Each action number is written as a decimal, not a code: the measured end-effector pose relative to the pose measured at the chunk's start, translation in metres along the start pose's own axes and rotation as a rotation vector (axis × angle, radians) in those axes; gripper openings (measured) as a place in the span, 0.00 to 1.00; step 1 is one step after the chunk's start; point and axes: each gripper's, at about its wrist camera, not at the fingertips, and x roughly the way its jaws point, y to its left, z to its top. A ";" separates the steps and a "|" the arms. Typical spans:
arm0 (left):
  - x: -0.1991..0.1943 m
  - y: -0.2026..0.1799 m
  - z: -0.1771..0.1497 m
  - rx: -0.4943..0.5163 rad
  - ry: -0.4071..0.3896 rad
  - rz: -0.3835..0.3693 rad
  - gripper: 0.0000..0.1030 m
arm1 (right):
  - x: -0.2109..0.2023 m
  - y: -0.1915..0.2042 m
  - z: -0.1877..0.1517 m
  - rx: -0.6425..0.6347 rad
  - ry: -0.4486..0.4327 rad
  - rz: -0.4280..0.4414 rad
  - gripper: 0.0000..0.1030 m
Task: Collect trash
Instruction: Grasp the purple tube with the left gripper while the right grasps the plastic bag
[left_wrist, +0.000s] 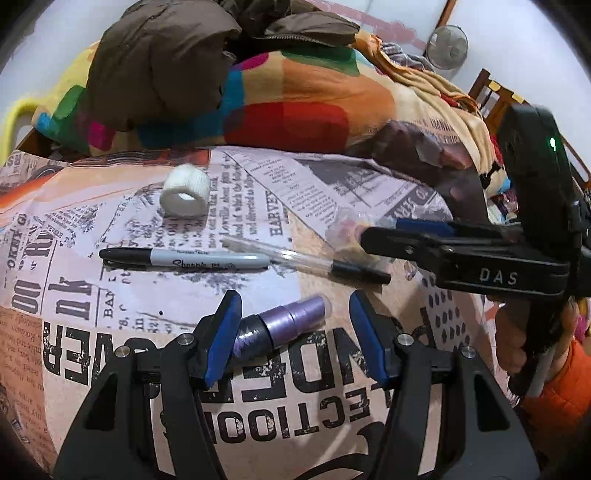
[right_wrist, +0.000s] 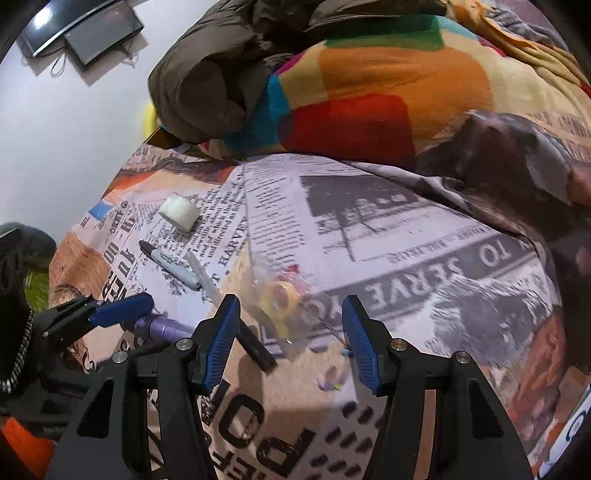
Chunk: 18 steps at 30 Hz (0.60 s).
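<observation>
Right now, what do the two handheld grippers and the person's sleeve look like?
Both grippers are black plastic frames with silver screw heads and ribbed blue finger pads: left gripper, right gripper. Seen from the left wrist, the right one's side bears white lettering "DAS" and a small green light. The hand wears an orange sleeve.

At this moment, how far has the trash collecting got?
Nothing looks collected yet; no bin or bag shows. In hand: the open left gripper straddles the purple tube, and the open right gripper hangs over the clear wrapper. Left on the newspaper-print cover: the tape roll, marker and pen.
</observation>
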 end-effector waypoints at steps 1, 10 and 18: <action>0.002 0.000 -0.002 0.009 0.010 0.007 0.58 | 0.002 0.005 -0.001 -0.023 0.008 -0.006 0.46; 0.003 0.000 -0.019 0.035 0.033 0.030 0.58 | 0.012 0.026 -0.007 -0.157 -0.011 -0.081 0.19; 0.000 -0.011 -0.033 0.047 0.056 0.007 0.50 | -0.006 0.033 -0.017 -0.169 -0.062 -0.089 0.05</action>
